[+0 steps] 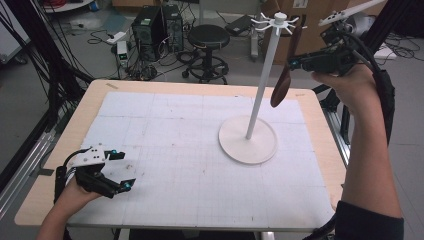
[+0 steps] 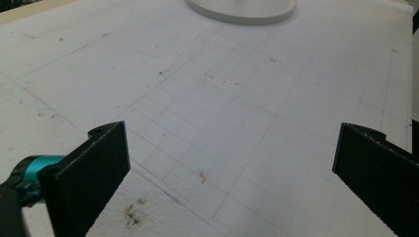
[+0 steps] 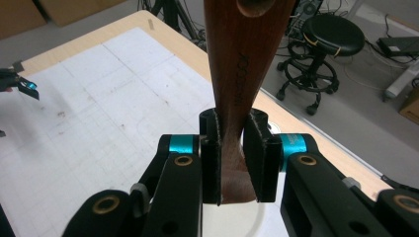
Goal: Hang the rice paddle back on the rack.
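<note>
my right gripper (image 3: 231, 163) clamped on a wooden spoon (image 3: 242, 74), raised by the rack (image 1: 263, 82); left gripper (image 1: 117, 170) apart, low over the table (image 1: 200, 87).

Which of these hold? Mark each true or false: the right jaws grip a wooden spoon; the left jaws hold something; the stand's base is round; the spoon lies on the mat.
1. The right gripper grips the wooden spoon: true.
2. The left gripper holds something: false, its jaws stand open above the white mat.
3. The stand has a round base: true.
4. The spoon lies on the mat: false, it is held up beside the stand's top hooks.
</note>
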Tool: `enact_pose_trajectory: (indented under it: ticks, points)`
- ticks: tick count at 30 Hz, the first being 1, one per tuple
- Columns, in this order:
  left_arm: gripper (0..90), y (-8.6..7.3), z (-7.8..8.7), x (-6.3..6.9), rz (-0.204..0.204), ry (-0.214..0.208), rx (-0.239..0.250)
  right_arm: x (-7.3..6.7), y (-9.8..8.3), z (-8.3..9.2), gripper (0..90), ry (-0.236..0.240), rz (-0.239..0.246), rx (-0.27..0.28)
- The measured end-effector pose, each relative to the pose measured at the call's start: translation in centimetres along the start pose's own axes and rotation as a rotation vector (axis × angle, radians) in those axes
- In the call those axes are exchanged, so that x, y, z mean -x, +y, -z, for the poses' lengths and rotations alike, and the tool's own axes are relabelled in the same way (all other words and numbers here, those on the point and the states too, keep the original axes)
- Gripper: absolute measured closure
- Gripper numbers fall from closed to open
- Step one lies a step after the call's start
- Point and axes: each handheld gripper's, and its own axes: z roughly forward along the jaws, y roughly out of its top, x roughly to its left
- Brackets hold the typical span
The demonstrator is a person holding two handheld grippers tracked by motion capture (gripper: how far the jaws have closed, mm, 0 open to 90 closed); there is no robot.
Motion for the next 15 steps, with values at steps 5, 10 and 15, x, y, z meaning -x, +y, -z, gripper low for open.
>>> enact_pose_trajectory:
  ticks: [5,10,15]
  points:
    - [1.7,0.01,0.0,0.0,-0.001,0.0,-0.002,-0.33,0.23,0.23,78.0,-0.011,0.009,-0.029]
    - [1.7,0.02,-0.01,-0.01,-0.003,-0.001,-0.001,-0.68,0.69,0.16,77.9,-0.042,0.022,-0.059]
    - [1.7,0.02,-0.01,0.05,-0.002,-0.002,-0.003,-0.43,1.01,0.03,77.9,-0.06,0.014,-0.076]
